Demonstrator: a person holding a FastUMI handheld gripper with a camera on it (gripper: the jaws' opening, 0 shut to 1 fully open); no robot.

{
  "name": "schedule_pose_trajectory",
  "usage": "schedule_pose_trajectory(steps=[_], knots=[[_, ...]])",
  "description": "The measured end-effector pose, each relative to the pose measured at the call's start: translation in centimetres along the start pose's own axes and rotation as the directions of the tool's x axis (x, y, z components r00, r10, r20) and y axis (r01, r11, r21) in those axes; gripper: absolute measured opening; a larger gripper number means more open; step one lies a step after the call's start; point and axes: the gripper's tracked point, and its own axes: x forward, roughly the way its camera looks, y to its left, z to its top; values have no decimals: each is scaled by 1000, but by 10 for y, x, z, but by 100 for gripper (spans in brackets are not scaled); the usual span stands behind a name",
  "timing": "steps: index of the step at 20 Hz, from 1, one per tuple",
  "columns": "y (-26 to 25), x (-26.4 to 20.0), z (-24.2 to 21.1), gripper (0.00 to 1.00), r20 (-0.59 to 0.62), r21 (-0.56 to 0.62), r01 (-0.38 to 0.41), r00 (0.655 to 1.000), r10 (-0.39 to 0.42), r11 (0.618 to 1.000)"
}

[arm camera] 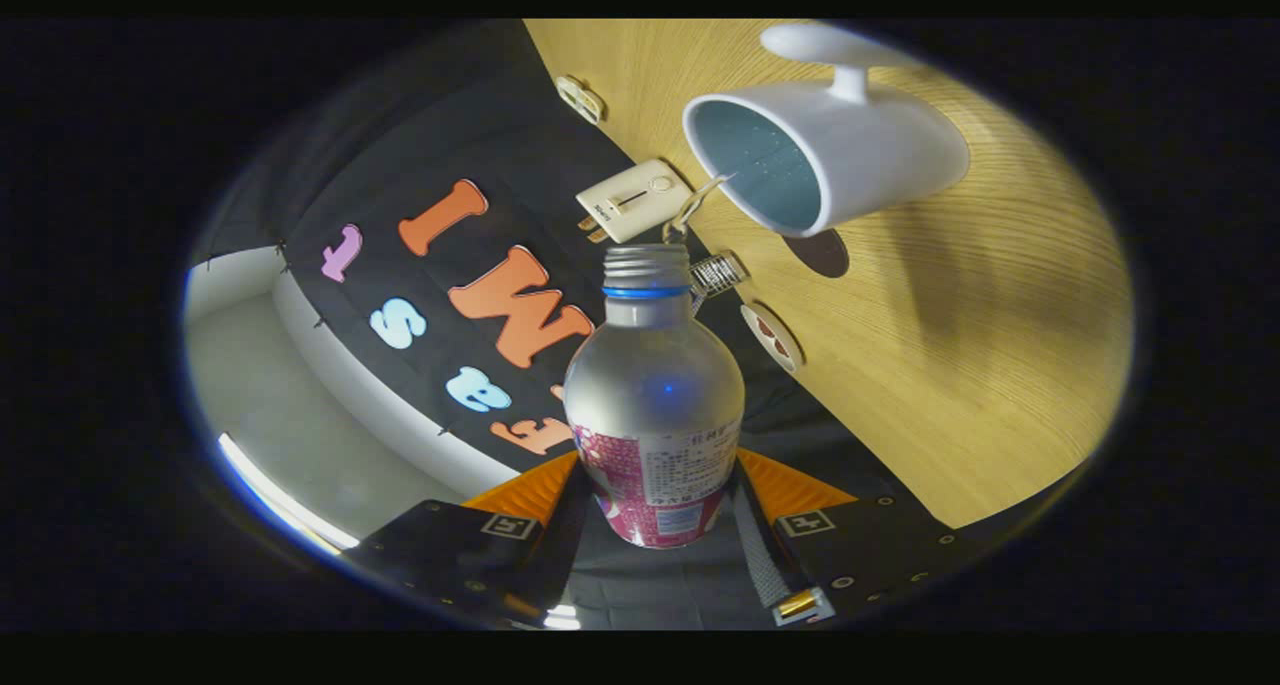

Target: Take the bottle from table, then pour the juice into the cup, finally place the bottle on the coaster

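The gripper is clamped on the bottle – both fingers press on its labelled lower body. The bottle is uncapped and tilted, its open neck pointing toward the white cup on the wooden table. Just beyond the neck lie a cream plug adapter and a dark round coaster, the latter beside the cup
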Motion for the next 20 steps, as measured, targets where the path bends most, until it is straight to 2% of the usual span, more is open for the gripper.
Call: schedule_pose_trajectory(steps=[20], knots=[[23,-2,4,72,-14,107,-58,998,59,993]])
